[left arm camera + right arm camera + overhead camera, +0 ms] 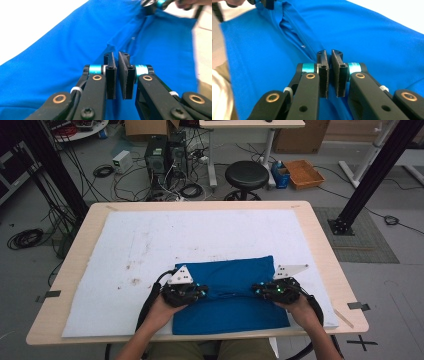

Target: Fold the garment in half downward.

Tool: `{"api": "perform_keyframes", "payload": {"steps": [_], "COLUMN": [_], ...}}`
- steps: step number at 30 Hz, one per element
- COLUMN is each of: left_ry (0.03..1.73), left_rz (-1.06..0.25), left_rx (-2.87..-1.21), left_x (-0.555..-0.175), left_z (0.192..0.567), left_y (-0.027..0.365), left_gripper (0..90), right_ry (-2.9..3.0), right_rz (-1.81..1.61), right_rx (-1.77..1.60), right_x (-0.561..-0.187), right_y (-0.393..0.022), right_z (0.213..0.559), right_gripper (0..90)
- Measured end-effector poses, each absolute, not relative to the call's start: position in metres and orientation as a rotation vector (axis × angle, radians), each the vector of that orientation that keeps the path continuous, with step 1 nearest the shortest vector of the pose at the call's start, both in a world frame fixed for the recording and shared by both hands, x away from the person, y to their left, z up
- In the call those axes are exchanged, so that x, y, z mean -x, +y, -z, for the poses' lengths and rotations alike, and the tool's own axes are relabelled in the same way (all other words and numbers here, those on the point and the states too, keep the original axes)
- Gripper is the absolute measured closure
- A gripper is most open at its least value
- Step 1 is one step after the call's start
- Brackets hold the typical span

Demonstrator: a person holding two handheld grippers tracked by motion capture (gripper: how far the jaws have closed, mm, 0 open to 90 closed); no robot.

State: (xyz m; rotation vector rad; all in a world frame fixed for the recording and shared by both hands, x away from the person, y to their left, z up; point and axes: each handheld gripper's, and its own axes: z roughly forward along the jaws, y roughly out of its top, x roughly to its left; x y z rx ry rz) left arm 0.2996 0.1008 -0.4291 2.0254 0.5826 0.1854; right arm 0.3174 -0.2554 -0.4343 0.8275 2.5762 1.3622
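Fingers (111, 75) nearly closed over blue cloth (230, 285), tiny unreadable mark

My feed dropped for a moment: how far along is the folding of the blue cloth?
Done: the blue cloth already lies as a folded rectangle on the white mat. In hand: the left claw and right claw sit on its middle crease, jaws nearly closed, possibly pinching fabric. Left: probably another fold.
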Motion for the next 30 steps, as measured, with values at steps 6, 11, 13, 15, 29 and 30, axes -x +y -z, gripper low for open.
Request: {"api": "perform_keyframes", "payload": {"steps": [6,11,13,15,29,30], "left_ry": [0.409,0.418,0.446,0.624,0.981,0.978], "left_rz": [-0.017,0.042,0.020,-0.117,-0.486,-0.487], "left_rx": [-2.085,-2.077,-2.056,-2.002,-1.883,-1.890], "left_x": [-0.276,-0.266,-0.266,-0.268,-0.259,-0.259], "left_z": [0.431,0.430,0.429,0.425,0.427,0.430], "left_y": [0.107,0.116,0.120,0.133,0.155,0.155], "left_gripper": [84.3,64.8,59.1,58.7,60.1,59.3], "right_ry": [2.657,2.765,2.730,2.646,2.371,2.353], "right_rz": [-1.397,-1.429,-1.462,-1.475,-1.250,-1.228], "right_rx": [-0.717,-0.708,-0.754,-0.844,-1.062,-1.074], "right_x": [-0.301,-0.286,-0.282,-0.279,-0.264,-0.264], "right_y": [-0.261,-0.269,-0.275,-0.283,-0.310,-0.312], "right_z": [0.432,0.433,0.431,0.428,0.430,0.431], "right_gripper": [84.9,72.5,70.1,69.7,69.1,67.2]}}
